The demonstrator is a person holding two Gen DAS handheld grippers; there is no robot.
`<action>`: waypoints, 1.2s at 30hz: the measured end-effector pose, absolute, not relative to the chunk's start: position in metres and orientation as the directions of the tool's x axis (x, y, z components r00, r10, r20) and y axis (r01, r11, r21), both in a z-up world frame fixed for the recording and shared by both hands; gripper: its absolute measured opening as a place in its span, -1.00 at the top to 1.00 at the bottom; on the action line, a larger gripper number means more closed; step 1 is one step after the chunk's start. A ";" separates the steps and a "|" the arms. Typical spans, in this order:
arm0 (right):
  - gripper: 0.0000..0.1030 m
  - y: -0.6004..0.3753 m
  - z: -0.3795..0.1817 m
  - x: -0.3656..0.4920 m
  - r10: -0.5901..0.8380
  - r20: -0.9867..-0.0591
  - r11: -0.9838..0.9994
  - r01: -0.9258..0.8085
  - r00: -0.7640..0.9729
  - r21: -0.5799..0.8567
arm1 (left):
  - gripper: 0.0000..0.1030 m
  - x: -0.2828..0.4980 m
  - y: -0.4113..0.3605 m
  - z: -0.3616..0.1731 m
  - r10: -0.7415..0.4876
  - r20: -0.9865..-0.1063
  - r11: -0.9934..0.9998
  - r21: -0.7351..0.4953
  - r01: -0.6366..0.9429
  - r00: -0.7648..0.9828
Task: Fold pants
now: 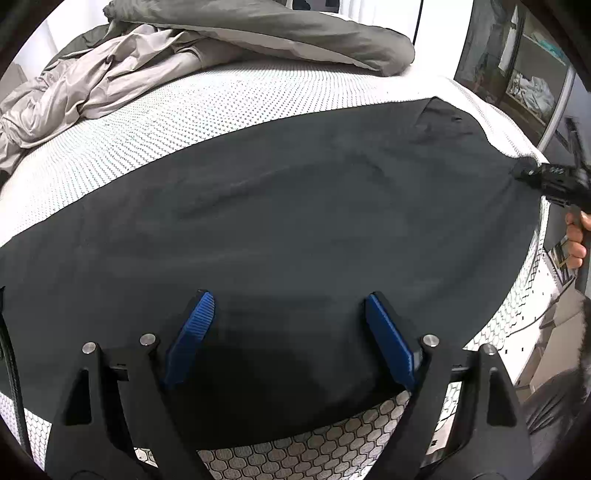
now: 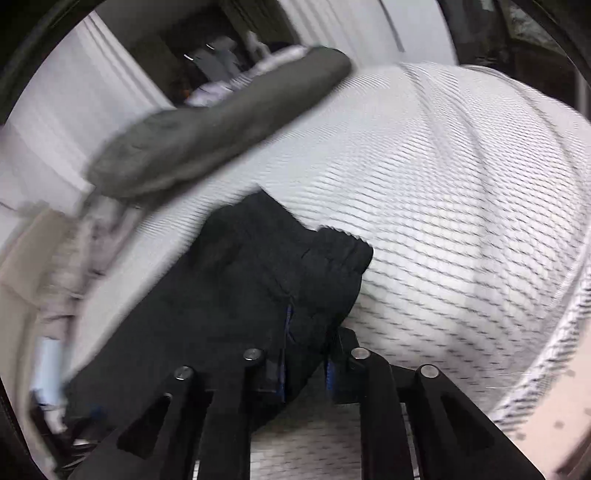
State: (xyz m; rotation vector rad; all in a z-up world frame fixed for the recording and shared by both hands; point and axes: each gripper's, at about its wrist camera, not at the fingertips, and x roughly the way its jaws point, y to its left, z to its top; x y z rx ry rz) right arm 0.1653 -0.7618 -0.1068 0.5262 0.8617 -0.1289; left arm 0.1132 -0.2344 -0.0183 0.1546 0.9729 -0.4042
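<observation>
Dark pants (image 1: pixel 295 221) lie spread flat across the white patterned mattress (image 1: pixel 147 129). My left gripper (image 1: pixel 291 306) is open, its blue pads (image 1: pixel 195 328) hovering over the near edge of the pants with nothing between them. My right gripper (image 1: pixel 546 181) shows at the far right of the left wrist view, at the pants' edge. In the blurred right wrist view my right gripper (image 2: pixel 306 332) is shut on the bunched waistband end of the pants (image 2: pixel 258 280), which drape to the left.
A grey duvet (image 1: pixel 277 33) and crumpled beige sheets (image 1: pixel 92 85) lie at the back of the mattress; the duvet also shows in the right wrist view (image 2: pixel 207 136). A shelf unit (image 1: pixel 524 74) stands at the right. The mattress edge (image 1: pixel 332 443) runs just below my left gripper.
</observation>
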 end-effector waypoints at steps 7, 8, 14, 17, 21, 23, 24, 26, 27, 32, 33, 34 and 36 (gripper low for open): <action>0.06 -0.752 -0.072 0.144 0.005 -0.705 0.900 0.303 0.710 0.312 | -0.62 0.114 -0.232 -0.021 -0.256 -0.823 0.914 -0.035 0.405 0.507; 0.04 -0.751 -0.064 0.140 0.030 -0.686 0.897 0.284 0.727 0.340 | -0.62 0.114 -0.233 -0.022 -0.255 -0.821 0.914 -0.032 0.405 0.510; -0.28 -0.718 -0.027 0.123 0.049 -0.578 0.938 0.161 0.815 0.306 | -0.64 0.114 -0.236 -0.023 -0.238 -0.818 0.913 -0.005 0.407 0.524; -0.41 -0.683 -0.030 0.129 0.125 -0.592 0.960 0.052 0.796 0.274 | -0.64 0.113 -0.235 -0.023 -0.235 -0.819 0.913 -0.002 0.408 0.523; -0.41 -0.619 -0.069 0.164 0.330 -0.680 0.926 -0.085 0.655 0.367 | -0.64 0.112 -0.232 -0.022 -0.243 -0.823 0.911 -0.012 0.412 0.514; -0.41 -0.596 -0.082 0.169 0.357 -0.707 0.926 -0.130 0.610 0.355 | -0.66 0.110 -0.230 -0.023 -0.248 -0.824 0.906 -0.011 0.422 0.509; -0.41 -0.580 -0.085 0.170 0.336 -0.723 0.940 -0.161 0.604 0.302 | -0.70 0.110 -0.229 -0.025 -0.245 -0.824 0.905 -0.006 0.424 0.511; -0.41 -0.562 -0.099 0.169 0.294 -0.787 0.951 -0.247 0.542 0.185 | -0.75 0.107 -0.227 -0.028 -0.237 -0.828 0.903 0.005 0.429 0.509; -0.40 -0.560 -0.106 0.168 0.278 -0.821 0.952 -0.258 0.498 0.165 | -0.79 0.106 -0.226 -0.029 -0.233 -0.831 0.902 0.010 0.432 0.505; -0.41 -0.597 -0.099 0.158 0.252 -0.806 0.968 -0.147 0.536 0.204 | -0.81 0.098 -0.207 -0.025 -0.240 -0.842 0.910 -0.021 0.415 0.483; -0.41 -0.610 -0.097 0.158 0.254 -0.801 0.966 -0.107 0.542 0.234 | -0.81 0.095 -0.201 -0.023 -0.241 -0.844 0.917 -0.035 0.398 0.479; -0.41 -0.619 -0.096 0.151 0.262 -0.795 0.962 -0.079 0.547 0.262 | -0.81 0.092 -0.192 -0.020 -0.249 -0.843 0.925 -0.060 0.376 0.477; -0.41 -0.630 -0.094 0.138 0.301 -0.779 0.940 -0.032 0.550 0.340 | -0.65 0.084 -0.178 -0.015 -0.285 -0.836 0.933 -0.130 0.335 0.468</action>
